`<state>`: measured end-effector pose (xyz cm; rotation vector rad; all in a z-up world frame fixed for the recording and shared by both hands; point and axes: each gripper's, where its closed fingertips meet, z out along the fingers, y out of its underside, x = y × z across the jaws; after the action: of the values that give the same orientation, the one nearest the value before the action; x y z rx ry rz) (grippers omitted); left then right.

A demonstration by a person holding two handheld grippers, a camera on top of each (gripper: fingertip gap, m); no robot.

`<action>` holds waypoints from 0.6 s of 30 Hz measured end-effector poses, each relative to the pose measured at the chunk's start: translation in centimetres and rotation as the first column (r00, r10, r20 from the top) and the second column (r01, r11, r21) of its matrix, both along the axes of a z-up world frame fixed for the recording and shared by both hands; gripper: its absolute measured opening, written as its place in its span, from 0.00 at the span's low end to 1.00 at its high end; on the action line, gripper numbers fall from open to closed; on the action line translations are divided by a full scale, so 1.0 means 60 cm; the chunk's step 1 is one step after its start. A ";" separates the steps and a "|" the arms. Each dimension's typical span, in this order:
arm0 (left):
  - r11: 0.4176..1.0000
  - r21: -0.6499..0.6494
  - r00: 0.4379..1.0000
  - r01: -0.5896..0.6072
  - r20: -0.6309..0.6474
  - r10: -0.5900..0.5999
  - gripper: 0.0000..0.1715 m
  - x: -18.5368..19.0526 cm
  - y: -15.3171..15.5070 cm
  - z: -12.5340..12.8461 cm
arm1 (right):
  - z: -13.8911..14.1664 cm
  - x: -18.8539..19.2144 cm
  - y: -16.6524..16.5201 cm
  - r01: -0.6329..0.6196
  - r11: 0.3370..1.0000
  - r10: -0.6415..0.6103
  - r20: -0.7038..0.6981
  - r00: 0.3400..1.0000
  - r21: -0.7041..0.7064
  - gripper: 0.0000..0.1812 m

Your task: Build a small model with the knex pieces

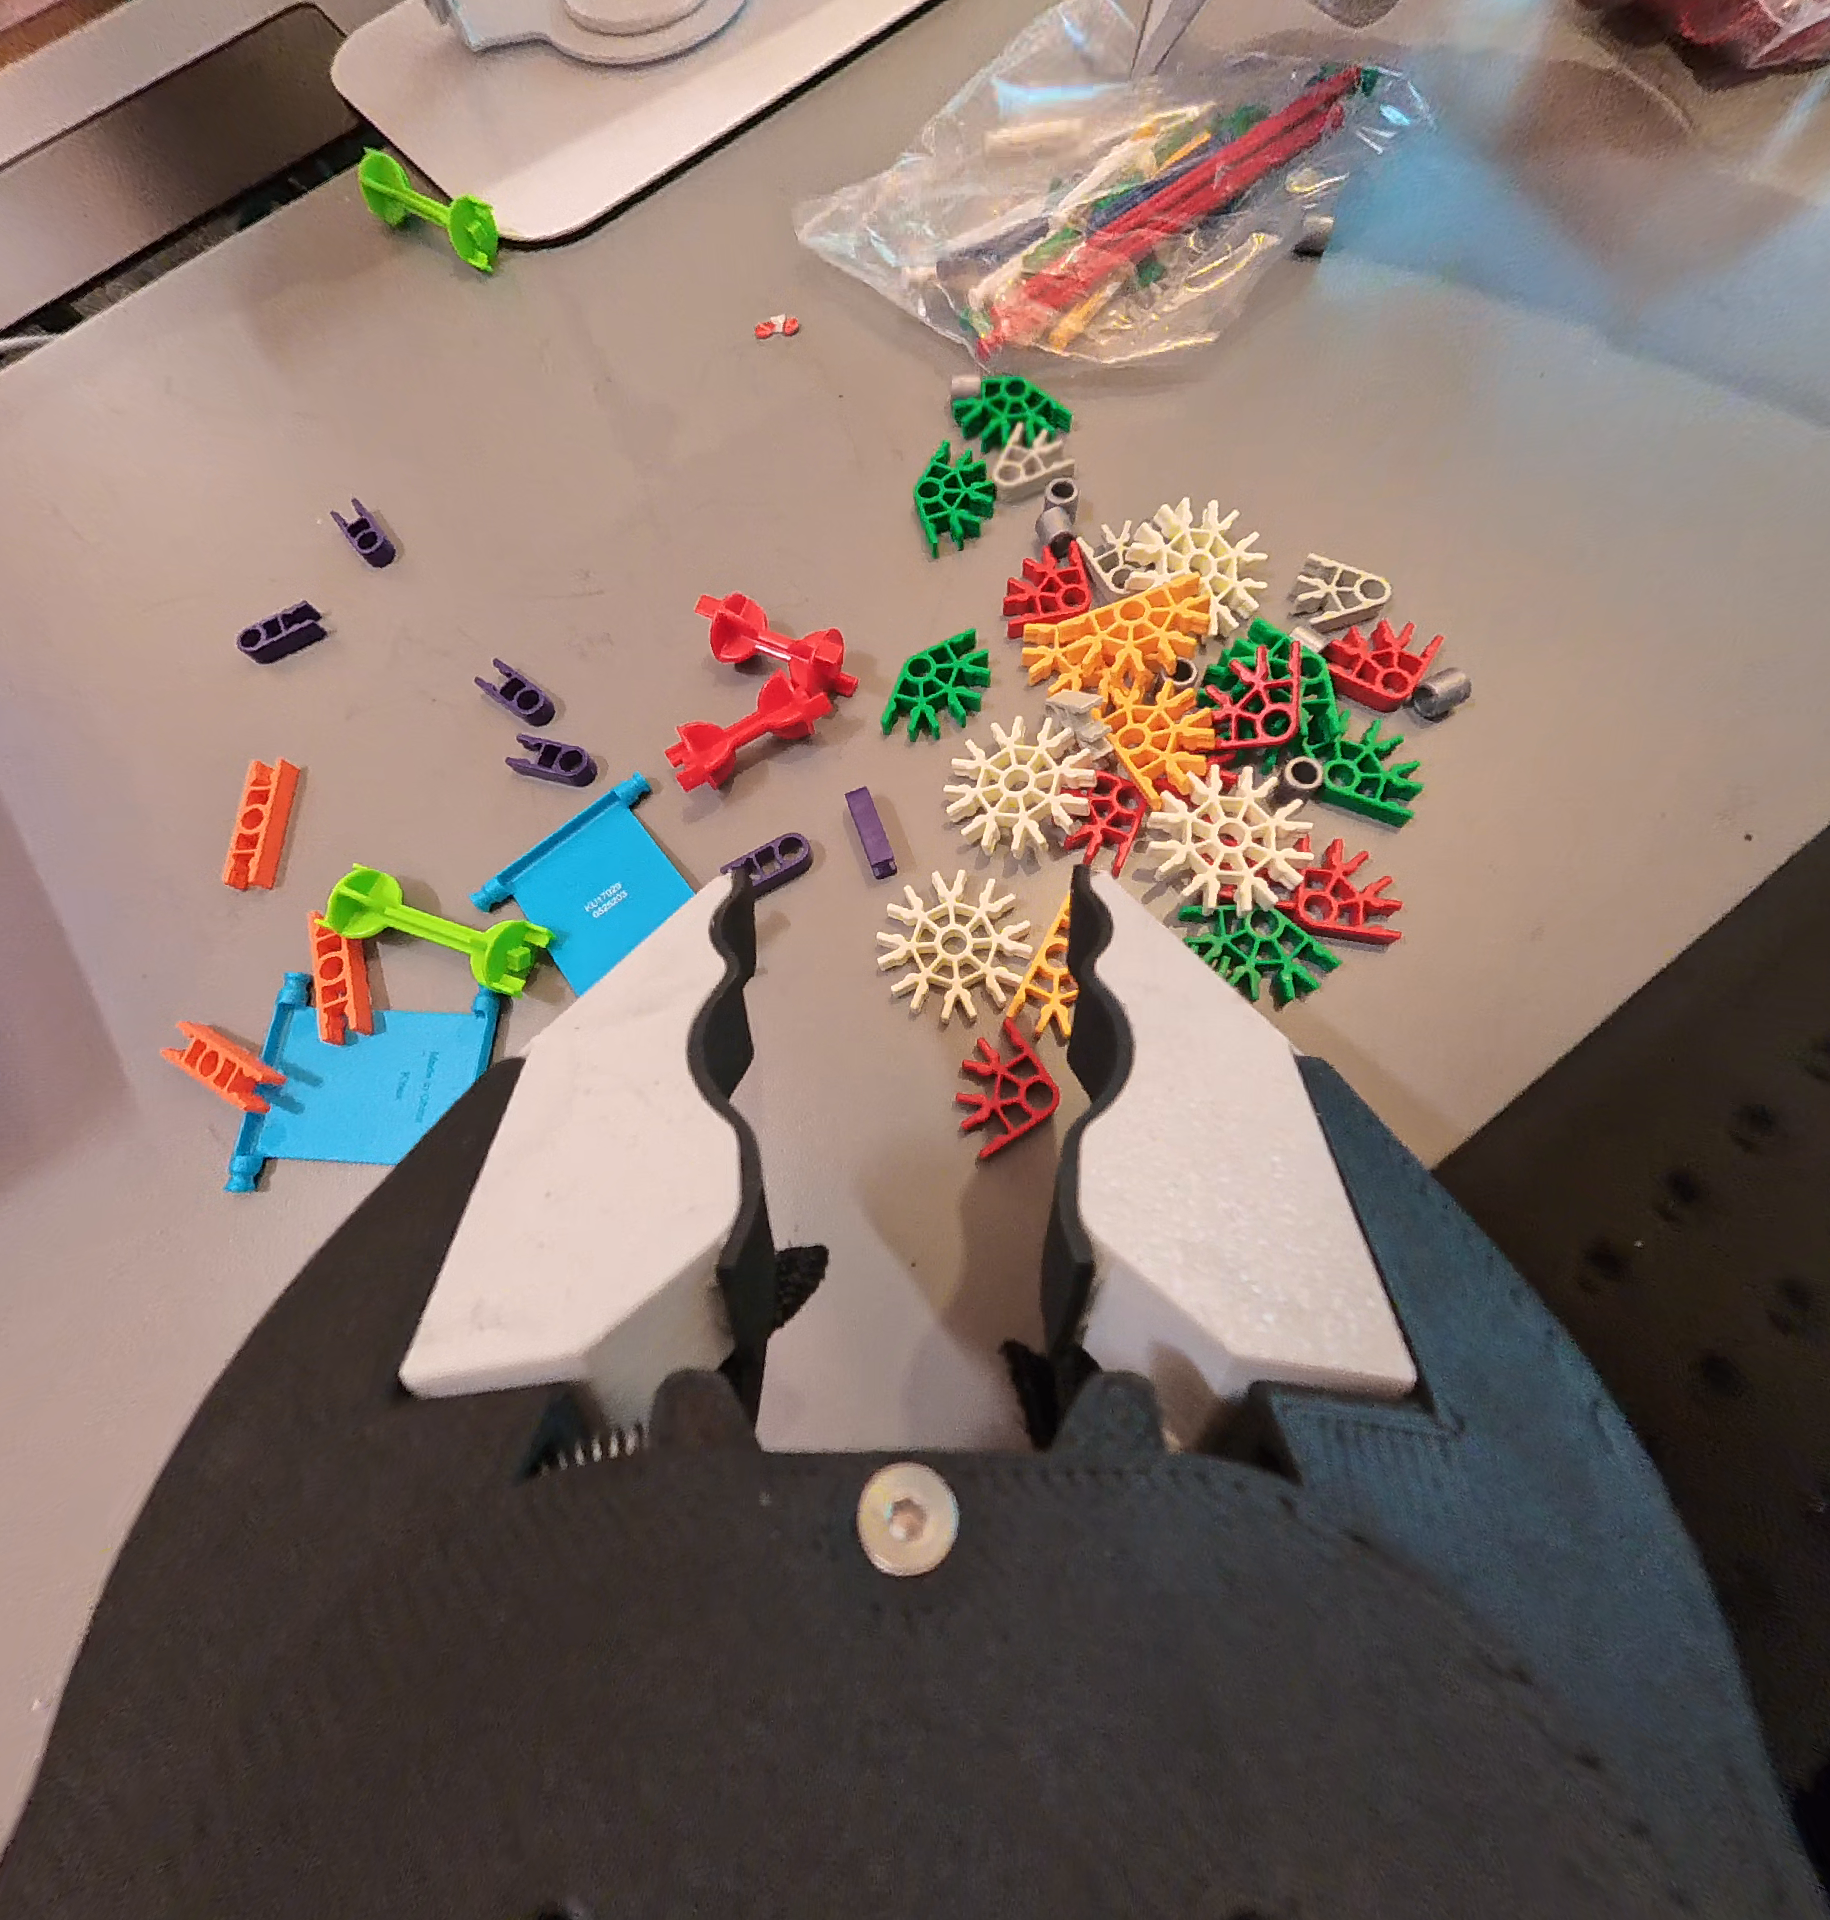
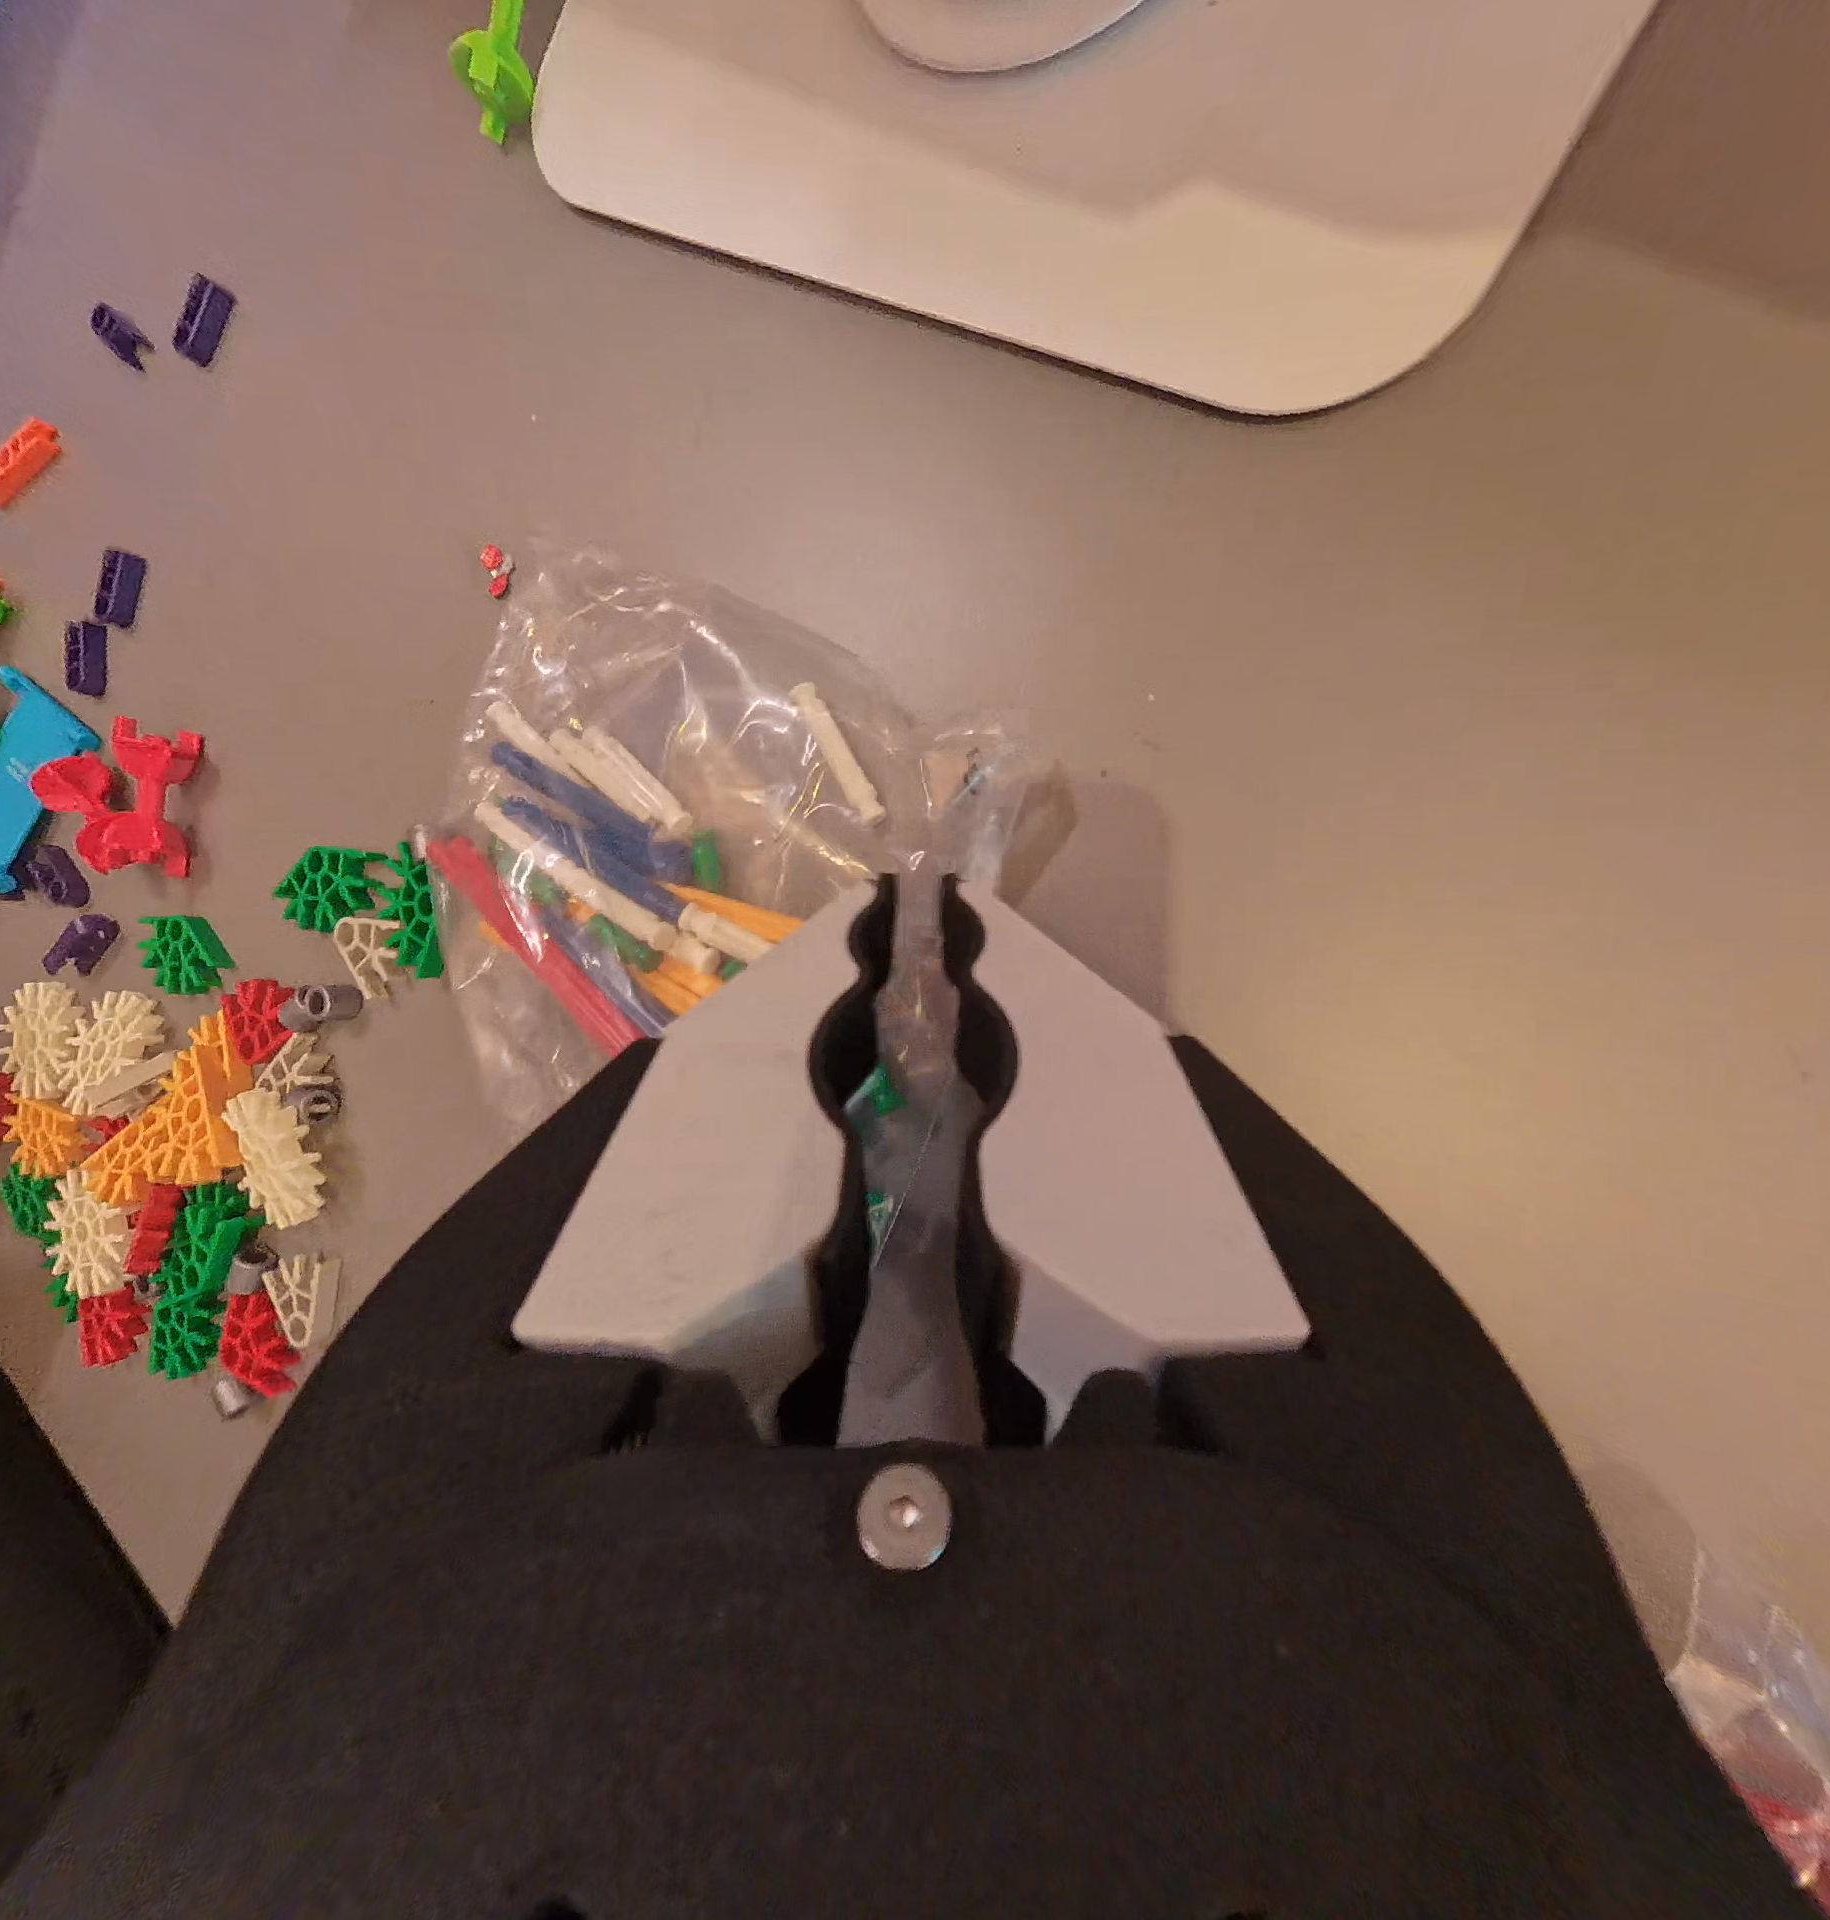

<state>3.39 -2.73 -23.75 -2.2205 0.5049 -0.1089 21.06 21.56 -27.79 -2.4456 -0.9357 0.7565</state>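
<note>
A: Left claw (image 1: 906,883)?
B: Mine gapes wide, holding nothing, above the grey table (image 1: 578,468). A white snowflake connector (image 1: 950,943) lies between my tips; a red connector (image 1: 1010,1091) sits nearer the right finger.
A: Right claw (image 2: 916,883)?
B: Nearly closed, pinching an edge of the clear bag of rods (image 2: 672,831); the bag spreads left of it. Connector pile (image 2: 163,1174) well left.
</note>
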 end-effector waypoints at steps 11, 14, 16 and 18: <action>0.999 0.045 1.000 -0.016 0.011 0.015 0.34 0.007 0.026 0.026 | 0.121 -0.037 -0.062 -0.143 0.987 0.157 -0.255 0.954 0.073 0.00; 0.998 0.068 0.999 -0.002 0.034 0.000 0.35 0.013 0.046 0.044 | 0.161 -0.039 -0.083 -0.173 0.980 0.194 -0.319 0.928 0.095 0.00; 0.995 0.098 0.999 0.006 0.047 -0.011 0.35 0.017 0.063 0.062 | 0.186 -0.039 -0.096 -0.192 0.975 0.220 -0.350 0.911 0.112 0.00; 0.992 0.126 0.998 0.026 0.053 -0.033 0.37 0.025 0.083 0.083 | 0.210 -0.039 -0.106 -0.213 0.968 0.249 -0.363 0.898 0.137 0.00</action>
<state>4.89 2.26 -18.79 -2.0819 0.5012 -0.1496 18.75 15.22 -15.17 -2.0234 -1.0861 1.1880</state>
